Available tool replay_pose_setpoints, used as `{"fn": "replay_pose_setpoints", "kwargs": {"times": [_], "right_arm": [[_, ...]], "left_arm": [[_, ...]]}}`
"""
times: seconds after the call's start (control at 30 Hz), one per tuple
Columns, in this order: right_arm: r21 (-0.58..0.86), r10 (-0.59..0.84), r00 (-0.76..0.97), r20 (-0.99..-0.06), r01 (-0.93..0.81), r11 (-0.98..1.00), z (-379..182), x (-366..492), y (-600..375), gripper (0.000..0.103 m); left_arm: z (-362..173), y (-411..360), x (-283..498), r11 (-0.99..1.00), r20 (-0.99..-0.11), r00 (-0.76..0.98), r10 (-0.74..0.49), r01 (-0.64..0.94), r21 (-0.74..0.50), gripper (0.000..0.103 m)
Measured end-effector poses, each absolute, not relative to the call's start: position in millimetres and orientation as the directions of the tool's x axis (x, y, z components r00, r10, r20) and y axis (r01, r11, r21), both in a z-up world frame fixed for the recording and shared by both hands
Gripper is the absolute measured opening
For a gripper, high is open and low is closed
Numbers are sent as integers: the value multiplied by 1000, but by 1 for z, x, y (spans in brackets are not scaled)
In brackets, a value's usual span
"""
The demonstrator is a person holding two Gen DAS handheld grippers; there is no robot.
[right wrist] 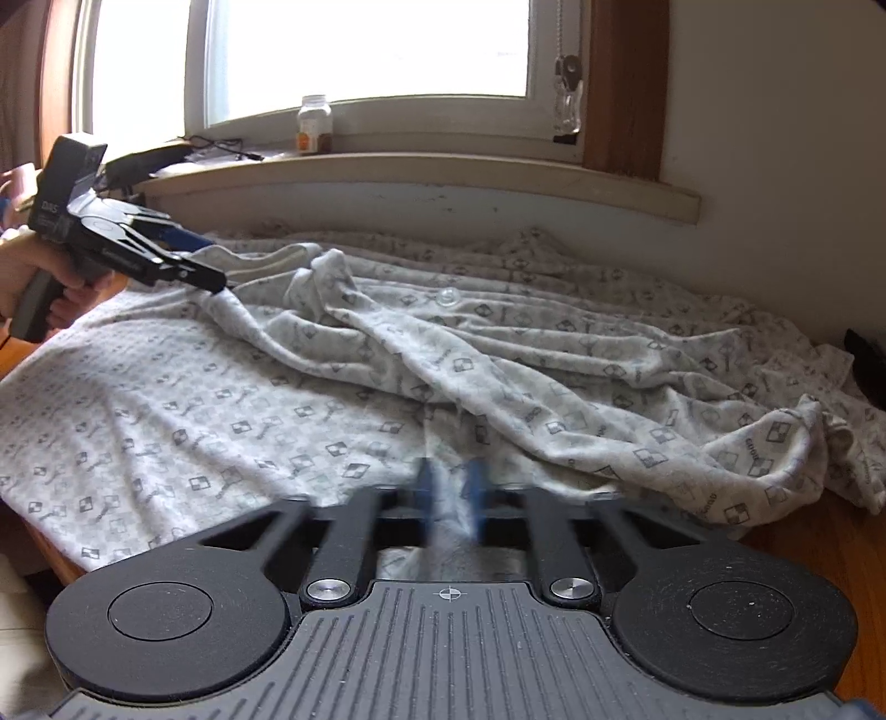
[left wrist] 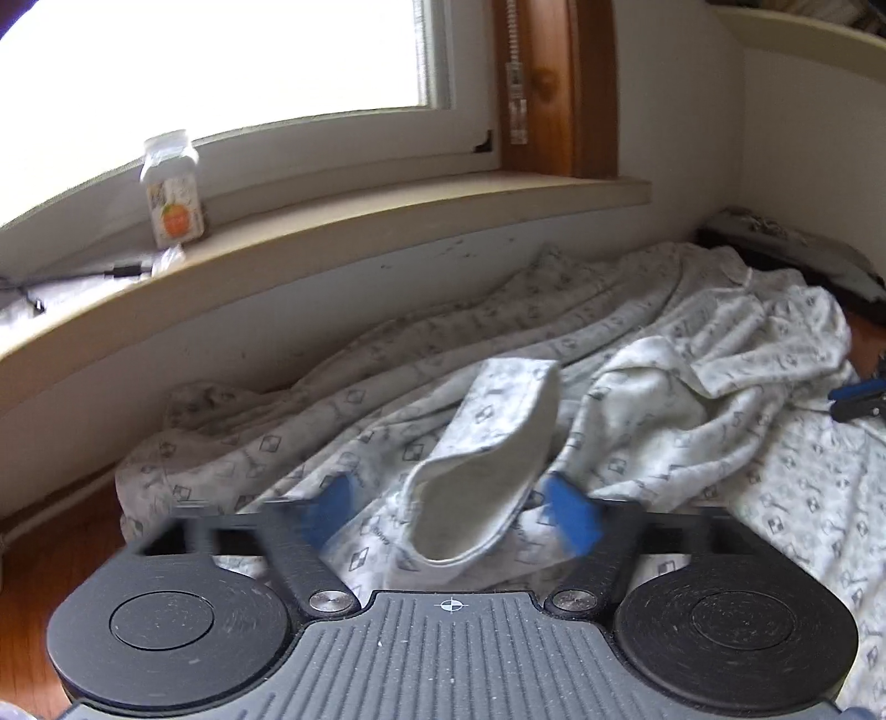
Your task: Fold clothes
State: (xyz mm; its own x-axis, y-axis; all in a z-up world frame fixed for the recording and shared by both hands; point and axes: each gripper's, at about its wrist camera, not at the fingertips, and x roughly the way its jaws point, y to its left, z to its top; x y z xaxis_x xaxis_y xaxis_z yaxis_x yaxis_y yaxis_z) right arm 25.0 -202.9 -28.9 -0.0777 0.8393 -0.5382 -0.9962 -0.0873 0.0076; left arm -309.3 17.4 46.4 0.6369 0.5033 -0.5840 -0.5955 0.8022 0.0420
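Nearest, on the right: right gripper (right wrist: pixel 451 498), blue pads drawn almost together on a pinch of the garment (right wrist: pixel 221 415) at the table's near edge, blurred.

On the left: left gripper (left wrist: pixel 451 512), blue pads standing apart either side of a sleeve cuff (left wrist: pixel 482 498), not clamped on it. Cuff raised, open like a tube, plain pale lining inside. Held by a hand (right wrist: pixel 33 277) at the table's left edge.

Beneath: table (right wrist: pixel 803 548) of warm orange-brown wood, bare only along the near-right and left edges.

Spread over nearly all of it: soft off-white knit, printed with small grey diamonds and key-like marks. Smooth and flat toward the near-left corner, bunched into long ridges across the middle and toward the right edge. One clear round button (right wrist: pixel 446 296) on a fold near the middle.

Behind the far edge: pale wall (right wrist: pixel 775 166), scuffed with dark specks. Above that, a long cream windowsill (right wrist: pixel 443 171) with a small clear jar (right wrist: pixel 314 124), white lid, orange label. Farthest: bright window (right wrist: pixel 360 50), white frame, brown wood trim at the right.
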Motion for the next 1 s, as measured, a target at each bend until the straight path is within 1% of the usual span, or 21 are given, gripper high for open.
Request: {"fn": "replay_pose_setpoints", "kwargs": {"times": [0.03, 0.07, 0.1, 0.13, 0.2, 0.3, 0.37, 0.47, 0.53, 0.67, 0.8, 0.83, 0.87, 0.9, 0.93, 0.97, 1.0], "right_arm": [[16, 841, -82, -534, -996, -87, -29, 27, -204, 5], [25, 844, -87, -530, -996, -86, -29, 28, -206, 4], [31, 848, -85, -522, -996, -81, -29, 30, -209, 4], [33, 856, -79, -512, -997, -72, -28, 32, -213, 3], [44, 870, -71, -488, -997, -57, -23, 36, -223, 3], [23, 878, -54, -476, -999, -49, -12, 39, -244, 3], [14, 874, -52, -484, -999, -52, -6, 40, -260, 3], [12, 860, -57, -507, -998, -59, -2, 42, -287, 3], [27, 848, -76, -525, -997, -73, -2, 39, -302, 3], [56, 822, -124, -555, -992, -112, -8, 29, -318, 3], [105, 823, -157, -546, -987, -119, -10, 32, -317, 6], [116, 828, -157, -538, -987, -111, -8, 35, -315, 7], [129, 832, -156, -532, -986, -103, -6, 37, -313, 9], [133, 837, -150, -526, -987, -94, -4, 39, -312, 14], [129, 842, -139, -521, -988, -84, -3, 40, -310, 16], [120, 845, -129, -519, -990, -77, -2, 41, -308, 21], [108, 845, -118, -521, -992, -72, -2, 41, -308, 24]], "left_arm": [[46, 22, -312, 799, -589, 638, 496, -601, 21, 53], [47, 25, -315, 797, -588, 642, 491, -605, 5, 37], [48, 27, -317, 793, -587, 644, 491, -609, -6, 25], [50, 28, -319, 781, -586, 634, 505, -624, -2, 6], [56, 25, -324, 766, -561, 629, 538, -642, 15, 6], [73, 20, -340, 749, -519, 655, 549, -661, -41, 6], [84, 15, -351, 741, -501, 666, 552, -668, -72, 6], [96, 9, -370, 736, -497, 678, 542, -668, -108, 6], [95, 3, -382, 742, -509, 690, 514, -656, -140, 6], [74, -14, -400, 743, -556, 685, 472, -648, -168, 6], [52, -28, -411, 732, -587, 668, 457, -658, -178, 8], [50, -28, -414, 722, -587, 658, 472, -670, -170, 10], [51, -28, -417, 710, -586, 644, 492, -686, -157, 19], [53, -28, -418, 704, -579, 639, 507, -695, -150, 24], [55, -27, -420, 697, -571, 633, 522, -703, -142, 36], [57, -27, -421, 690, -563, 628, 537, -711, -135, 45], [60, -28, -420, 690, -562, 621, 547, -715, -118, 48]]}}
